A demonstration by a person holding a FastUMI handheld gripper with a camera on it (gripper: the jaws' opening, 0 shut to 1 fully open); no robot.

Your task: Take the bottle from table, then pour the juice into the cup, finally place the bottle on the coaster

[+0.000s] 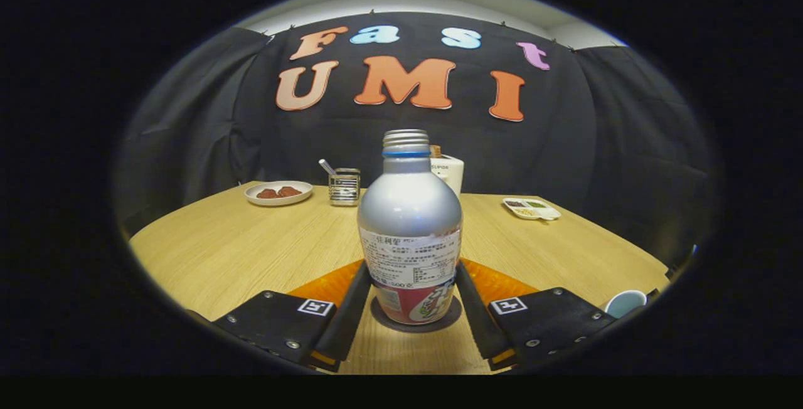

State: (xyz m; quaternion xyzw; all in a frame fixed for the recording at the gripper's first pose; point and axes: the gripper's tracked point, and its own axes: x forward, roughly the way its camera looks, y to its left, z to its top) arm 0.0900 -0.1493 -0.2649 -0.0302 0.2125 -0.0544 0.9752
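Note:
A silver bottle [409,221] with a threaded, capless neck and a printed label stands upright on a dark round coaster [382,320] on the wooden table [238,252]. My gripper [412,271] has one finger on each side of the bottle's lower body, and both fingertips [361,277] press against its sides. The bottle's base rests on the coaster between the fingers. A pale cup [625,302] stands to the right, beside the right finger's mount, partly hidden by it.
Beyond the bottle, a white plate [278,192] with brown food sits far left. A small glass holder with a spoon [344,186] stands next to it. A white box [450,172] peeks from behind the bottle, and a divided white dish [531,208] lies far right.

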